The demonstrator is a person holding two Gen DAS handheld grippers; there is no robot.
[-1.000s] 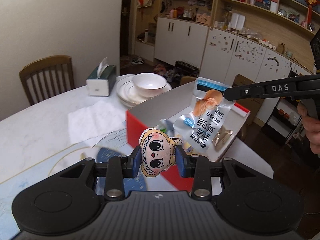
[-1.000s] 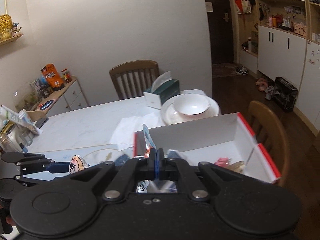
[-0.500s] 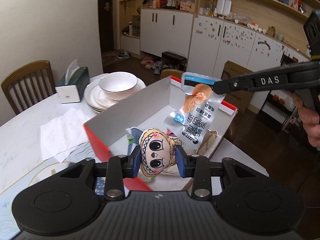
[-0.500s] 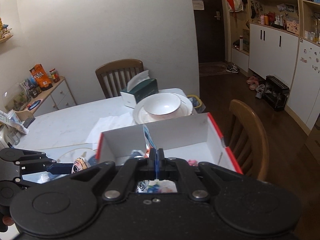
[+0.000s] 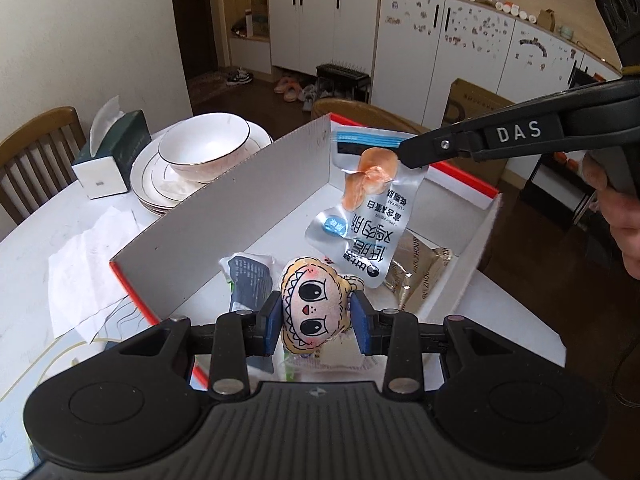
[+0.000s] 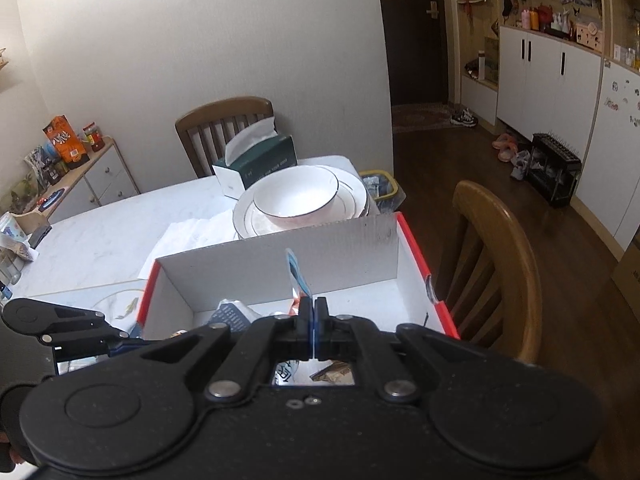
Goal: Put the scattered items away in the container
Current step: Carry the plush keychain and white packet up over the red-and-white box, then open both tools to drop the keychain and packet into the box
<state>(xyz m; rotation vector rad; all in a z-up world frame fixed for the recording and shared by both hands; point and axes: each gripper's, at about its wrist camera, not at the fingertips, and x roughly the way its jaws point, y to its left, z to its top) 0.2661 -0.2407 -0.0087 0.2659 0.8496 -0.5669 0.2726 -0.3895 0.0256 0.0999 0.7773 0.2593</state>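
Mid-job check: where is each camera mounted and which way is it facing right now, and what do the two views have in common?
Left wrist: on the left gripper, angled down into the red-edged box; its blue pads clamp a doll-face plush; the right gripper and a hand enter from the right.
Right wrist: on the right gripper, facing the box; jaws pinch a silver pouch; the left gripper shows lower left.
Shared: box, pouch, bowl on plates, tissue box.

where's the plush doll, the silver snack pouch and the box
plush doll [image 5: 313,309], left wrist view, on its face
silver snack pouch [image 5: 362,236], left wrist view, on its printed front
box [image 5: 224,216], left wrist view, on its inner wall
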